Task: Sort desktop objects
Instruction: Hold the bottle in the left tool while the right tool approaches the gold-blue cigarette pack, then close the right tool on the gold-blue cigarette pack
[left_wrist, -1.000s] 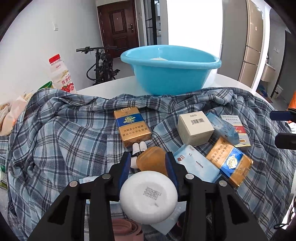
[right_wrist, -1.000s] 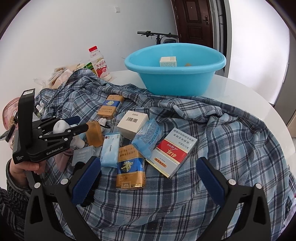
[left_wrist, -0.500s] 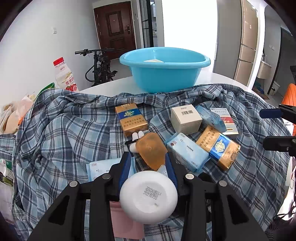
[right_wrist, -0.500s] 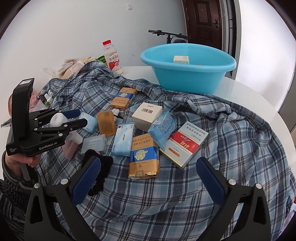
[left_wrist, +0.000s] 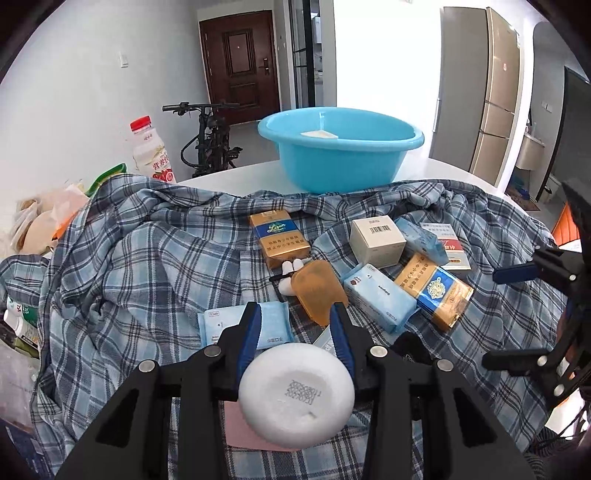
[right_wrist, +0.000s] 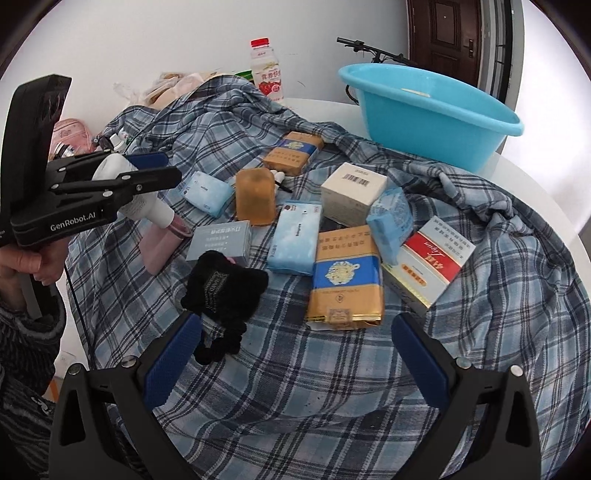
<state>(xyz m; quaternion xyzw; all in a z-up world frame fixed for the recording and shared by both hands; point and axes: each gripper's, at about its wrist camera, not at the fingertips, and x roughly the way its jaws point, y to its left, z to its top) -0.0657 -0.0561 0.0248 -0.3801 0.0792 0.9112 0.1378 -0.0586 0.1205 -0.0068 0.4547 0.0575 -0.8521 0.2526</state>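
left wrist view: the left gripper has its fingers clenched on a white bottle, whose round base faces the camera between the blue pads. just ahead of the fingertips lie an amber soap bar and a pale blue tissue pack. further ahead sit a gold cigarette pack and a white barcode box, all on a plaid shirt spread over the surface. well beyond them stands the blue basin, which holds one pale item; the rest looks unsorted.

right wrist view: the right gripper has its fingers released and wide apart, nothing between them. just ahead of the left finger lies a black scrunchie; between the fingertips and further on lies a gold and blue pack, with a red and white box beside it. so the sorting is barely begun: one thing binned, one in hand, about a dozen left.
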